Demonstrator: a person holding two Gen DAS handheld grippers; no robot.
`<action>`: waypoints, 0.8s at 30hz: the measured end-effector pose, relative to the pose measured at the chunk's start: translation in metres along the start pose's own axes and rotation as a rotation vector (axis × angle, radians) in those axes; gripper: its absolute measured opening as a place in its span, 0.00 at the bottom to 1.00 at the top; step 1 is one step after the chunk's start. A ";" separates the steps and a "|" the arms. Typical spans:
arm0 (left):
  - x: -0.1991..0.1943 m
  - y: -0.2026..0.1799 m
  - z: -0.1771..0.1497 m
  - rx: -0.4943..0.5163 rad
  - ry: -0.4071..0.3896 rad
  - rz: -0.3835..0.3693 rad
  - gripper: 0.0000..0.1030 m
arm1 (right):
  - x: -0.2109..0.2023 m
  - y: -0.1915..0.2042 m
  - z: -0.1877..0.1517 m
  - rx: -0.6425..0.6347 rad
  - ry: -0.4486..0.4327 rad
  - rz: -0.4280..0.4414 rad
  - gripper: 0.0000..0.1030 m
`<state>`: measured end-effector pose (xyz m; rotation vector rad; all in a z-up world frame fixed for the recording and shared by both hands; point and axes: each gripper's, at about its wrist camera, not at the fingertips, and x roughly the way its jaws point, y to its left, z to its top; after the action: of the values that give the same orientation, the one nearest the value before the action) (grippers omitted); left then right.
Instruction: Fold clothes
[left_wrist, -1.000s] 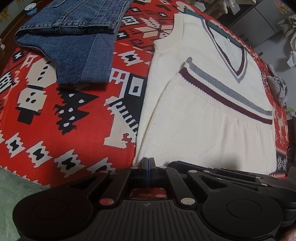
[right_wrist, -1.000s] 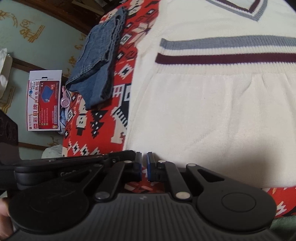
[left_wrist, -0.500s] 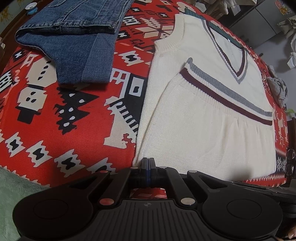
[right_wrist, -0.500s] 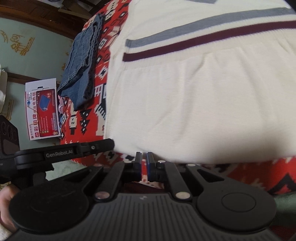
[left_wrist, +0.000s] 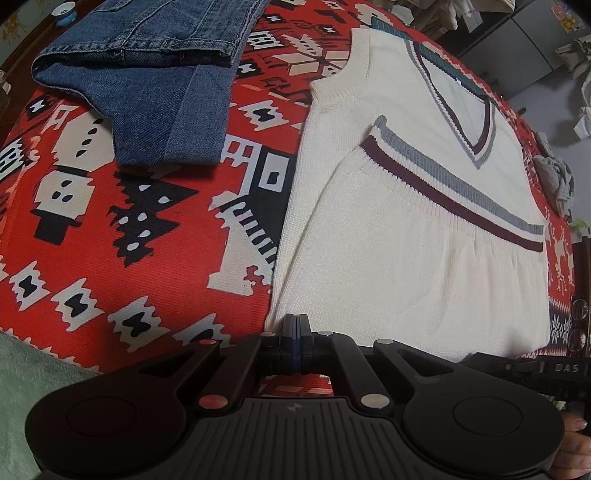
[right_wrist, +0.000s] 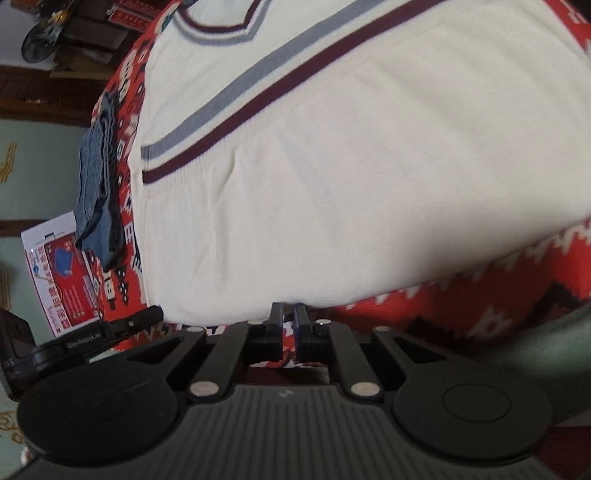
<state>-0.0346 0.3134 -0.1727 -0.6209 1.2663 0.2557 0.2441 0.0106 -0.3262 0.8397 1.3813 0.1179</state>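
Note:
A cream knit vest (left_wrist: 406, 240) with grey and maroon stripes lies flat on the red patterned blanket (left_wrist: 110, 240), its lower half folded up over the chest. My left gripper (left_wrist: 295, 321) is shut, with its tips at the vest's near left corner and no cloth visible between the pads. In the right wrist view the vest (right_wrist: 332, 184) fills the frame. My right gripper (right_wrist: 289, 314) sits just short of the vest's near edge. Its fingers are almost together, and only blanket shows through the thin slit.
Folded blue jeans (left_wrist: 155, 92) lie on the blanket to the left of the vest. A grey cloth bundle (left_wrist: 557, 177) sits at the far right edge. A printed box (right_wrist: 55, 266) lies on the floor beside the bed. Green carpet (left_wrist: 22, 369) runs along the near side.
My right gripper has slid right along the vest's near edge and turned, so the vest now looks tilted. The left gripper has stayed at the near left corner.

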 end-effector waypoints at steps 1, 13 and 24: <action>0.000 0.000 0.000 0.002 0.000 0.001 0.03 | -0.005 0.000 0.001 -0.004 -0.004 0.007 0.08; 0.001 -0.001 0.001 0.007 -0.008 0.004 0.03 | 0.028 0.061 -0.011 -0.239 0.005 -0.037 0.09; 0.001 0.000 0.001 0.009 -0.009 -0.003 0.02 | -0.004 0.013 0.015 -0.170 -0.008 -0.131 0.07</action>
<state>-0.0336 0.3140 -0.1731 -0.6127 1.2576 0.2500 0.2619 0.0103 -0.3161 0.6057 1.3934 0.1283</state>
